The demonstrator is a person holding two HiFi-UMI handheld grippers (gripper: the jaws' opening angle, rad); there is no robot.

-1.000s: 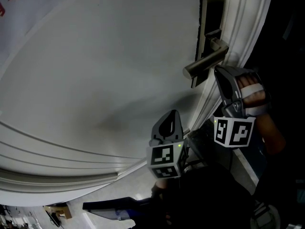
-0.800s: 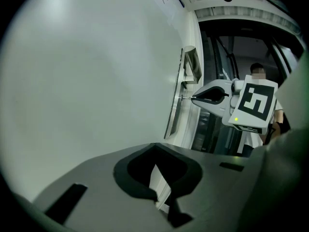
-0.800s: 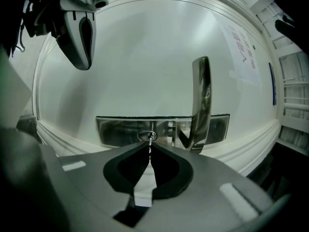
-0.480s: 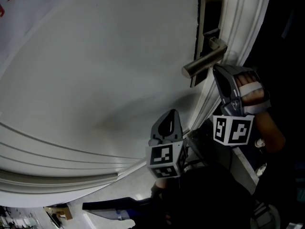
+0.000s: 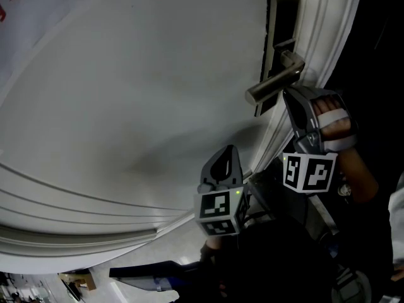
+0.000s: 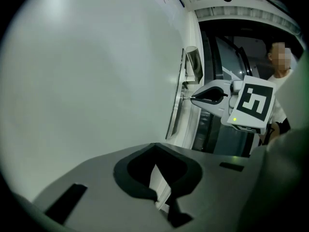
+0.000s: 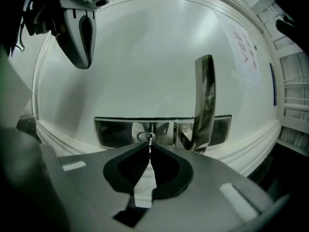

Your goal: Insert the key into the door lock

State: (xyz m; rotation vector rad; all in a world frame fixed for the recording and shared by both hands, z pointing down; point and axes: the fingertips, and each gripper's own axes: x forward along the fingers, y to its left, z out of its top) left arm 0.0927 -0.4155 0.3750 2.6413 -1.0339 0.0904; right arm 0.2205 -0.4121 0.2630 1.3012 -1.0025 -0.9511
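The metal lock plate with its lever handle sits at the edge of the white door. My right gripper is just below the handle, shut on a thin key. In the right gripper view the key's tip is at the round keyhole in the lock plate, left of the handle. How deep it sits cannot be told. My left gripper hangs lower on the door, shut with nothing in it. From the left gripper view, the right gripper touches the plate.
The door frame moulding runs beside the lock, with a dark opening to its right. A person stands beyond the doorway. Red print marks the door further off. A pale sleeve shows at the right edge.
Both grippers keep their places at the door. The lock and handle shift only slightly in the view. A pale sleeve has come in at the right edge.
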